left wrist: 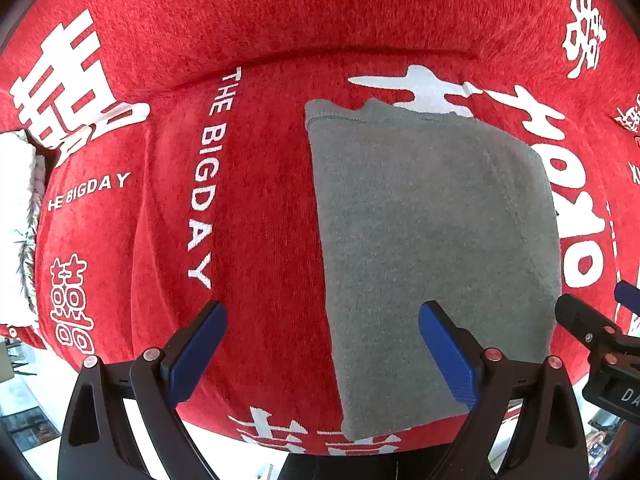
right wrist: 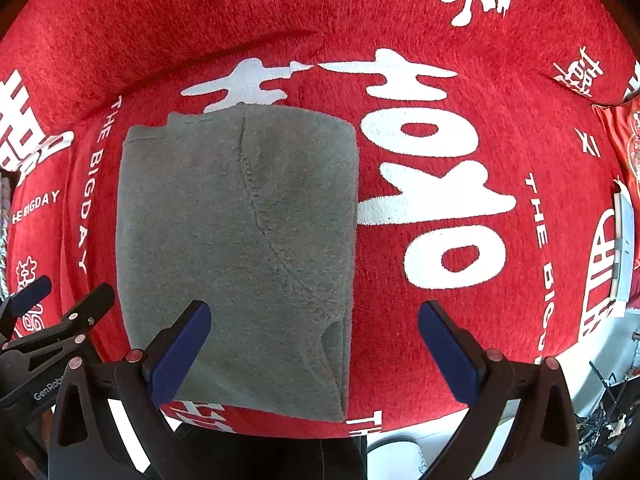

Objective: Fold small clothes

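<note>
— On the left side, what is the left gripper [left wrist: 322, 354] doing?

— Its blue-padded fingers [left wrist: 198, 354] stand wide apart and grip nothing. It hangs above the near edge of the red cover [left wrist: 256, 200], one finger over bare red cloth, the other over the left part of the grey garment [left wrist: 432, 248]. Whether any pad touches the fabric, I cannot tell.

— And the garment itself?

— A fleecy grey piece, folded into a tidy upright rectangle, lying flat on the seat of the red cover with white characters and the words "THE BIGDAY". Its left edge runs straight; at the far edge a hem and a small bump of fabric show. In the right wrist view a curved seam [right wrist: 260, 216] crosses the top layer, and the folded layers show along the near right corner.

— Further right, the right gripper [right wrist: 314, 354]?

— Also spread wide and holding nothing — its left finger over the garment's near portion, its right finger over the red cover. Both tools point forward side by side, near each other, each visible at the edge of the other's view.
</note>
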Demonstrator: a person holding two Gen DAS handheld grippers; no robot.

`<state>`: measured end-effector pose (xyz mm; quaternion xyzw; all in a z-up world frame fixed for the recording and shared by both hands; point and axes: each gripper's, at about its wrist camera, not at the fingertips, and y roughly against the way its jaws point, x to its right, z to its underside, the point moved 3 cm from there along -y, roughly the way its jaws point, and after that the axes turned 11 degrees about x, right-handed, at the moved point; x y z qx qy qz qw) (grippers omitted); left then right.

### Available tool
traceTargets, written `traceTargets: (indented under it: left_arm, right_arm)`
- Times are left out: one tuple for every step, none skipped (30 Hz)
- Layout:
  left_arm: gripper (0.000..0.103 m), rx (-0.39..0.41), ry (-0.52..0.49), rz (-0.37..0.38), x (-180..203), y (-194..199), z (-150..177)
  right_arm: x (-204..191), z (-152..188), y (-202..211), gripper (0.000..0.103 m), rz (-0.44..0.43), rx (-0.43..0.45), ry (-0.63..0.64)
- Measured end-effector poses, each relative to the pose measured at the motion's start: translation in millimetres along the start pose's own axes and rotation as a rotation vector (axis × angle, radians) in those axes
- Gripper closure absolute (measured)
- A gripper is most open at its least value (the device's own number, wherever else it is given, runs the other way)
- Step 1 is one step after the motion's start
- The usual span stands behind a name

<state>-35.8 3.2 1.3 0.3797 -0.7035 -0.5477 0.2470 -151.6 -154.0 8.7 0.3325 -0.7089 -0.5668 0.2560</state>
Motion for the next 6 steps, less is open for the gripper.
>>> traceTargets:
  left_arm:
    - [0.006, 0.001, -0.001, 0.004, -0.1, -0.2, -0.4]
    - [0.006, 0.001, -0.002, 0.007, -0.3, -1.0, -0.7]
    - [0.006, 0.0, -0.003, 0.011, -0.5, -1.9, -0.7]
    - [0.006, -0.001, -0.004, 0.014, -0.3, -3.2, -0.7]
    - [0.006, -0.003, -0.006, 0.018, 0.0, -5.2, -0.4]
    - [0.006, -0.003, -0.01, 0.019, 0.3, -6.6, 0.1]
  right_arm:
    - [-0.5, 0.1, -0.5, 0.0, 0.001, -0.001, -0.001]
    - [-0.7, 0.5, -1.1, 0.0, 0.003, -0.002, -0.003]
    - [-0.8, 0.8, -1.7, 0.0, 0.005, -0.002, -0.006]
    - [-0.7, 1.4, -2.2, 0.0, 0.007, -0.003, -0.009]
    - [-0.8, 1.9, -2.9, 0.0, 0.009, -0.004, -0.012]
    - [-1.0, 2.6, -3.8, 0.0, 0.012, -0.005, -0.013]
